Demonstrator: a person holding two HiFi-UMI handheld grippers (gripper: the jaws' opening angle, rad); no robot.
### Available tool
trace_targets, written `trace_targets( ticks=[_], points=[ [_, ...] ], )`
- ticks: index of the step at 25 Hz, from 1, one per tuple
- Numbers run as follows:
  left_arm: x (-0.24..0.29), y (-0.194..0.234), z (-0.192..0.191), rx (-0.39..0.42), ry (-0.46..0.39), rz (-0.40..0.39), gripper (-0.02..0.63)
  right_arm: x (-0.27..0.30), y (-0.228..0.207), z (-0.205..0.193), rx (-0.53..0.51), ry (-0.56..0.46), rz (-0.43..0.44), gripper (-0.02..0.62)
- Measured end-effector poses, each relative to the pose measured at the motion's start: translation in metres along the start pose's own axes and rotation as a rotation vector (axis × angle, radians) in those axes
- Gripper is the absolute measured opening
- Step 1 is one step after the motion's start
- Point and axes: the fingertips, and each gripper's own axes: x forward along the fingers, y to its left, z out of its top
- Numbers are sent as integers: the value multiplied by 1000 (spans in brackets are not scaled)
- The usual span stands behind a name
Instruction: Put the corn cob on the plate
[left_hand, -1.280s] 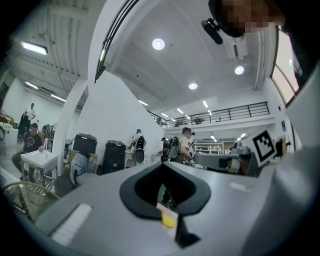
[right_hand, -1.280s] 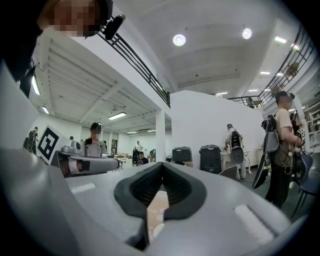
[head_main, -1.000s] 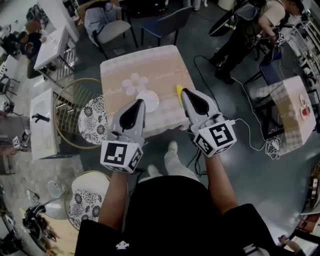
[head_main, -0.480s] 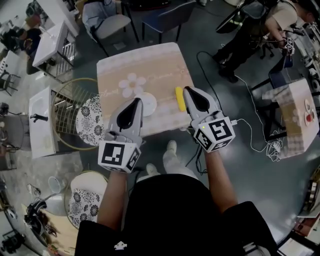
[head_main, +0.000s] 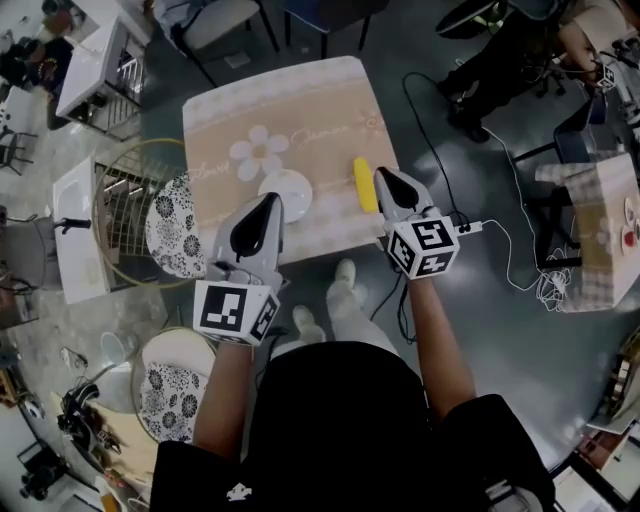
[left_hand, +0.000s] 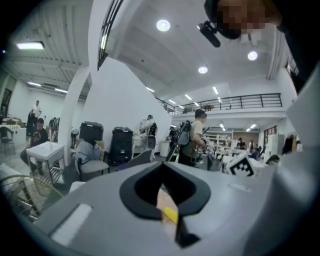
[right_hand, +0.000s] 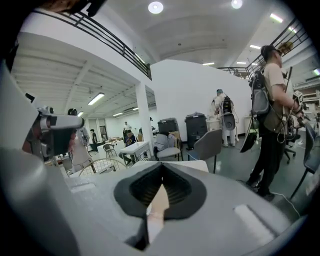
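- Well, the left hand-held gripper (head_main: 268, 202) has its two jaws shut tight together, and nothing is between them.
- The right hand-held gripper (head_main: 384, 176) has its jaws shut tight together too, and it holds nothing.
- The yellow corn cob (head_main: 365, 184) lies flat on the tabletop (head_main: 300, 105), just beside the left side of the right hand-held gripper's tip. I cannot tell if the two touch.
- The corn cob is between the two hand-held grippers, but much nearer to the right one.
- The white plate (head_main: 296, 184) sits right at the tip of the left hand-held gripper, a little to its right side. There is no food on it.
- The corn cob is near the plate but not on it. A strip of bare cloth shows between them.
- A flower print (head_main: 257, 156) on the cloth is just past the plate, further from the left hand-held gripper.
- Each hand-held gripper has a cube with black and white squares at its back end, close to the person's hand.
- Both hand-held grippers point away from the person, toward the tabletop.
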Motion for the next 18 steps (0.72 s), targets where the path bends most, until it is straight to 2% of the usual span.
trace_targets(
  ticks=[5, 9, 13, 18],
  points=[
    [9, 11, -20, -26, 48, 28, 8, 31, -24, -46, 30, 90, -20, 5],
    [13, 16, -35, -39, 83, 45, 8, 54, -37, -83, 55, 163, -30, 40],
    [16, 19, -49, -44, 121, 56, 8, 72, -47, -130, 59, 267, -45, 104],
    [14, 22, -64, -59, 156, 77, 8, 87, -61, -181, -1, 392, -82, 183]
  ],
)
